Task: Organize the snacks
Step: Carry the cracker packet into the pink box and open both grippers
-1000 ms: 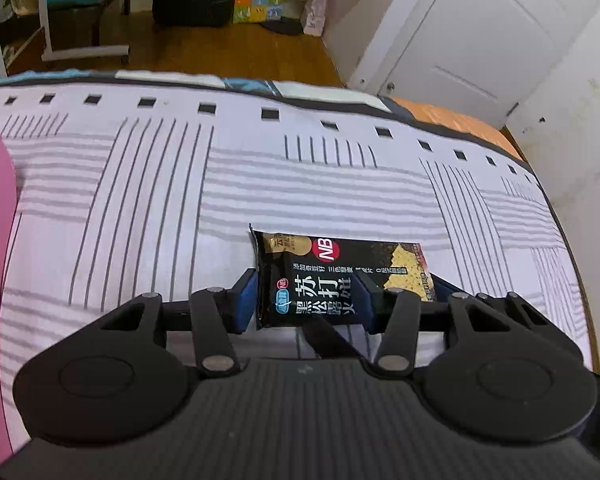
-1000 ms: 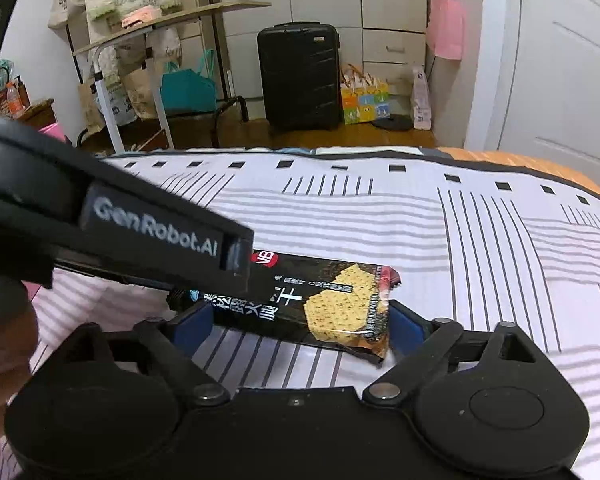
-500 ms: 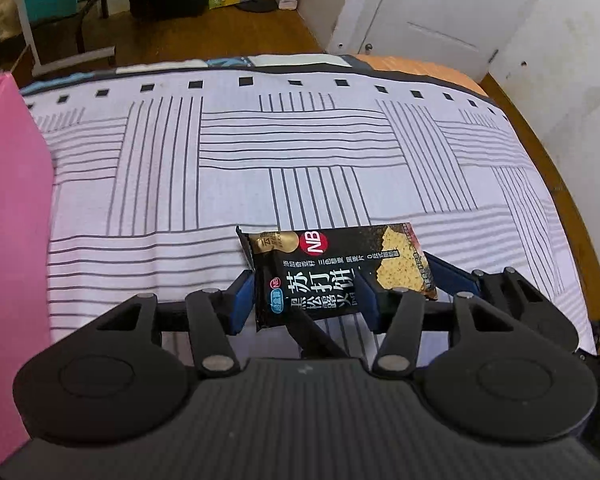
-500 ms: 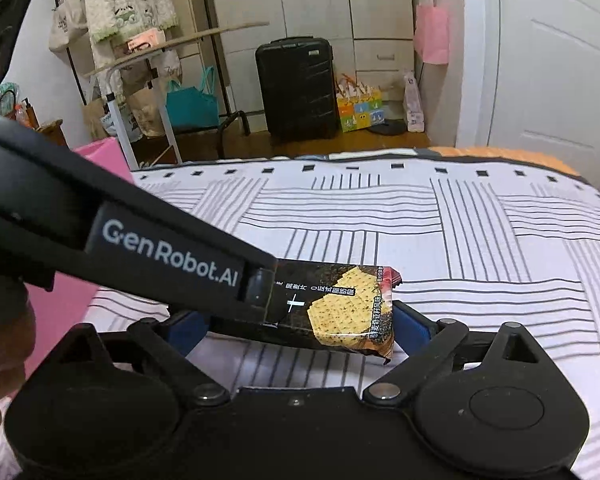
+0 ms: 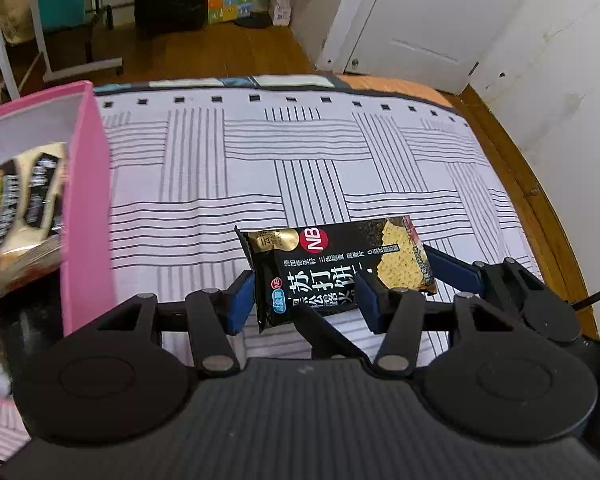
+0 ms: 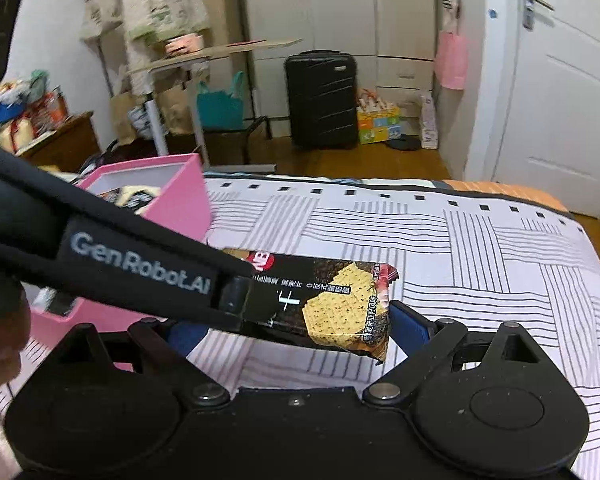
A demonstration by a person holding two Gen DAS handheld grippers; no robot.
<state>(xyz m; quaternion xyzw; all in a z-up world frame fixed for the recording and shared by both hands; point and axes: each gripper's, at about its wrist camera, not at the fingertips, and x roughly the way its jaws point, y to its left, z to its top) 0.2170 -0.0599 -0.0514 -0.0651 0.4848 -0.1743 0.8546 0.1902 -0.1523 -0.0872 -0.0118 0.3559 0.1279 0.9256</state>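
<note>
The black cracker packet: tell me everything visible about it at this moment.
The black cracker packet is a glossy, flat, oblong pouch with crimped ends, Chinese lettering, a red NB roundel and a cracker picture at one end. It is lifted clear of the striped bedspread, roughly level, lengthwise across both grippers: the left gripper clamps its lettered end, the right gripper brackets it.

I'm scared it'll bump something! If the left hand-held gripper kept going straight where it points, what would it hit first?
Probably just the striped bedspread. The left hand-held gripper carries the black cracker packet, angled down at the bed. The pink box sits off to the side, though depth is hard to judge.
</note>
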